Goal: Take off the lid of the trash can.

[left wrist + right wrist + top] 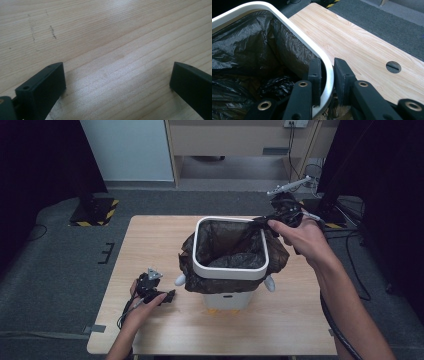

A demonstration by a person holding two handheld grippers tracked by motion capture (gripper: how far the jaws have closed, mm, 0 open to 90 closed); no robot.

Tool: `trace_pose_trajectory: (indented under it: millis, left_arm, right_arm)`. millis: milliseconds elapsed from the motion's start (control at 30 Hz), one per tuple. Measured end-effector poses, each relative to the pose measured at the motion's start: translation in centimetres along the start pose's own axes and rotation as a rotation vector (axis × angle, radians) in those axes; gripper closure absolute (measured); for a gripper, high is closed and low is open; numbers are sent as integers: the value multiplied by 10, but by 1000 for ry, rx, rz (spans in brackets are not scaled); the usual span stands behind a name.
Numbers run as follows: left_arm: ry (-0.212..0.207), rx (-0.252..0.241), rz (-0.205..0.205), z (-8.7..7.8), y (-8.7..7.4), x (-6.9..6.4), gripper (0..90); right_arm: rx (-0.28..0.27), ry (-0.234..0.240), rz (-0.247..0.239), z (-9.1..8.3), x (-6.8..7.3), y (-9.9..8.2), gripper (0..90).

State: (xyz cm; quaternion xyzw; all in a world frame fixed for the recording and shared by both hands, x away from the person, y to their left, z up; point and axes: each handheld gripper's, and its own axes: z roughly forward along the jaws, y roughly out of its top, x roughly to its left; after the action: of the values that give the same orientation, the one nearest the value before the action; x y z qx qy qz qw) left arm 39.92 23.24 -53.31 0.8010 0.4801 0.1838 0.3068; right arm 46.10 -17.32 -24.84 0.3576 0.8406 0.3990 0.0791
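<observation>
White bin (227,297) stands near the middle of the wooden table (150,240), lined with a black plastic bag (227,251) whose edge is folded out over the bin's sides; a white rim ring (200,265) sits on top, seemingly there to pin the bag in place. Right gripper (270,221) works at the far right corner of the bin, reached in from above, probably to seat or lift the ring at that corner. In the right gripper view the jaws are drawn in narrow and straddle the ring (329,75): one jaw inside the bin against the bag lining (249,50), the other outside, ring between them; they look clamped on it, though a sliver of gap on the outer side leaves contact there uncertain. Left gripper (167,296) lies on the table left of the bin, well apart from it, parked while the other hand works. Its jaws stand wide, nothing between them but bare wood (112,50)
</observation>
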Motion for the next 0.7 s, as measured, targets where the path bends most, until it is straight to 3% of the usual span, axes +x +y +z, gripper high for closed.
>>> trace_pose_trajectory:
  millis: [700]
  left_arm:
    - [-2,3,3,0,0,0,0]
  right_arm:
    - [-42,-4,5,-17,1,9,793]
